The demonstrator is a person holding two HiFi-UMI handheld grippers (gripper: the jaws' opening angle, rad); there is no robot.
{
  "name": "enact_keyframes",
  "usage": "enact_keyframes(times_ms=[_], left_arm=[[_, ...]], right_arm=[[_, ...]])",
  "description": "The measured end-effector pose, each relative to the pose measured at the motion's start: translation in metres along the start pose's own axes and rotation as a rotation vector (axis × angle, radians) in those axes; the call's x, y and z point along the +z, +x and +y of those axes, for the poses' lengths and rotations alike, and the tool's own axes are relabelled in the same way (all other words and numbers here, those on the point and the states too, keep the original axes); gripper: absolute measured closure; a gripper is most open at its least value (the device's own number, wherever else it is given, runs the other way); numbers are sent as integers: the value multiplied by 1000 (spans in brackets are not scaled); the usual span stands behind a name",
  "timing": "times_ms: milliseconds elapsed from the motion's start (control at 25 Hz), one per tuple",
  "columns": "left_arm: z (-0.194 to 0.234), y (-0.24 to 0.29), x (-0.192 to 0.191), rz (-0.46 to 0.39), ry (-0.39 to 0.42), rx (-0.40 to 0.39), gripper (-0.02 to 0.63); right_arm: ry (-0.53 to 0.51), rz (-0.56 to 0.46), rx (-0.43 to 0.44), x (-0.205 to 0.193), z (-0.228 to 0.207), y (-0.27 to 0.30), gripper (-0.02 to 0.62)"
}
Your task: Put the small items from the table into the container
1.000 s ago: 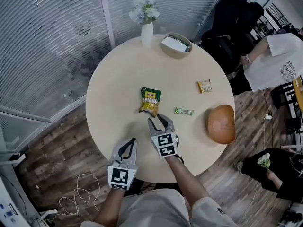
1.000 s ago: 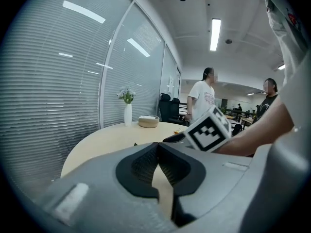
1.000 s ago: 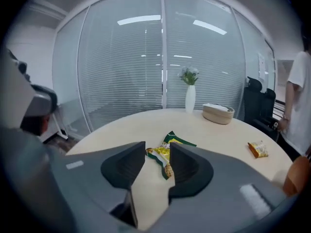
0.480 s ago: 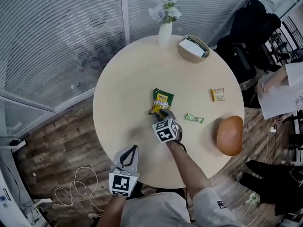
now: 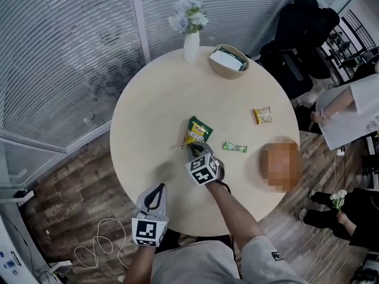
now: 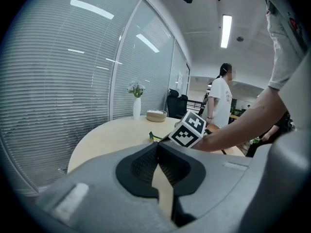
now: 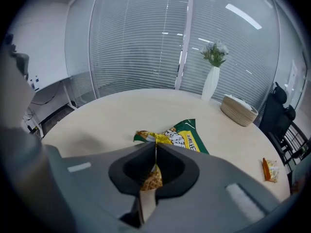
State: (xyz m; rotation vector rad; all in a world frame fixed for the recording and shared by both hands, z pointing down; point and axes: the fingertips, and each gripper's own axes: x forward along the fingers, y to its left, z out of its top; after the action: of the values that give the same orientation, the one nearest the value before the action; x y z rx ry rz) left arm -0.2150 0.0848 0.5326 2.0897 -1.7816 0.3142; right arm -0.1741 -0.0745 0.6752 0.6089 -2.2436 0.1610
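- Snack packet, green and yellow: lies near the middle of the round surface. Its crimped near end is pinched and its body is flat on the surface.
- Right tool: clenched on that near end. In the right gripper view a fold of wrapper shows between the closed jaws.
- Long axis: we read the packet as running straight away from the right tool, slanting toward the far right of the surface.
- Left tool: jaws together on nothing, hanging at the near rim of the surface, well apart from every item. We judge the right hand much the nearer.
- Woven basket: at the far rim just beside the flower vase, beyond the packet's far end and well apart from it. If it is the container, the carry goes forward and slightly right.
- Also loose: a green candy bar and a small orange packet, both to the right of the right tool.
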Motion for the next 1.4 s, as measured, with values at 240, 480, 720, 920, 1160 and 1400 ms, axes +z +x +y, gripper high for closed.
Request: enact_keyframes(times_ms=[240,480,720,920,1160,1400], left_arm=[[-21,13,12,-10,19,-60,609],[-58,37,33,-36,57,-164,609],[-125,68,57,-62,117,-332,609],[-175,84,67,-64,139,-414,609],[-212,100,61,-29,157,-476,609],[-221,113,57,1,156,-476,609]], right_arm=[[-44,-74,-46,17,-15,-40,589],[7,-104,-160,9,-62,-98,589],[102,-76,-353,-43,-137,-184,588],[194,-17,-475,-110,-187,-246,589],[305,78,-512,-185,-213,-274,588],[369,137,-470,-220,-216,-261,588]])
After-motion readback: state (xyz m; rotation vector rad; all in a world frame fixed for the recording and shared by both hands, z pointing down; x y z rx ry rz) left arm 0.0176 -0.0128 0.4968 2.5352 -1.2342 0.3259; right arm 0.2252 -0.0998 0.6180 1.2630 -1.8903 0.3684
